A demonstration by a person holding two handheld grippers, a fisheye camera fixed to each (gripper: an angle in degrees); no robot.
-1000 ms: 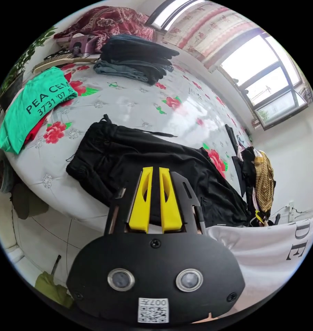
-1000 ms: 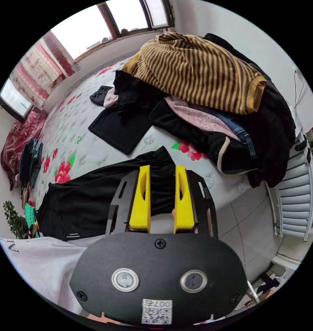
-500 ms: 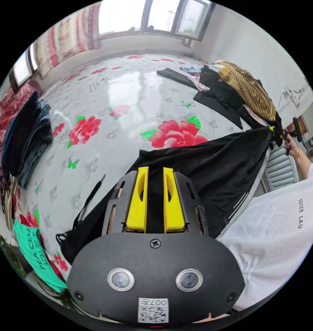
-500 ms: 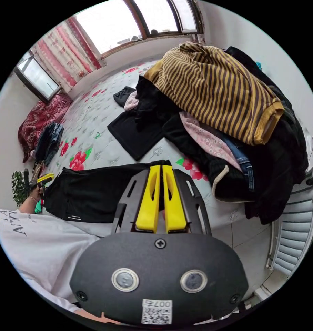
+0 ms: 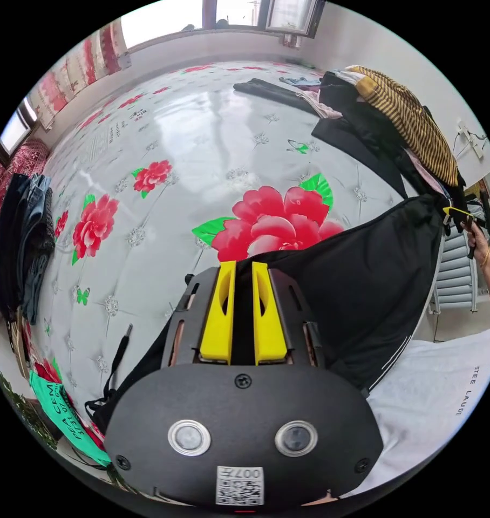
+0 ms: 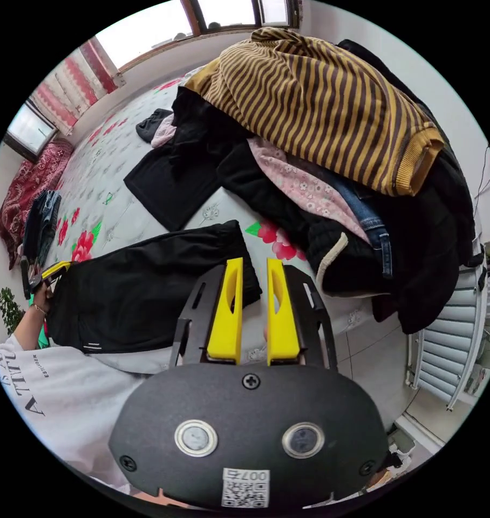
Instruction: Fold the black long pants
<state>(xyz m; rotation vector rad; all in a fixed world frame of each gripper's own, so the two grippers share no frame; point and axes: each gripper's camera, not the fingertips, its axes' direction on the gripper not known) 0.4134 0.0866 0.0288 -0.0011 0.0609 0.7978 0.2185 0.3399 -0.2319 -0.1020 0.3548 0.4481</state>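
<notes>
Pants: black long pants [image 6: 142, 286] lie stretched along the near edge of the bed [image 5: 202, 140], one leg over the other by the look of it, waist end at the left gripper, cuff end near the right gripper.
Left gripper: left gripper [image 5: 243, 270] has its jaws pressed close on black cloth at the waist end; it also appears far off in the right gripper view [image 6: 56, 268].
Right gripper: right gripper [image 6: 253, 267] has its jaws spread with a clear gap, no cloth between them, the cuff just beside its left jaw.
Progress: lengthwise halving looks done; the crosswise folds are left, and nothing is stacked yet.
Change: half a second ago the right jaws were nearly together at the cuff; now they stand apart, and the pants lie flatter on the bed.
Nearby: pile of clothes [image 6: 331, 124] sits well clear of the pants.
</notes>
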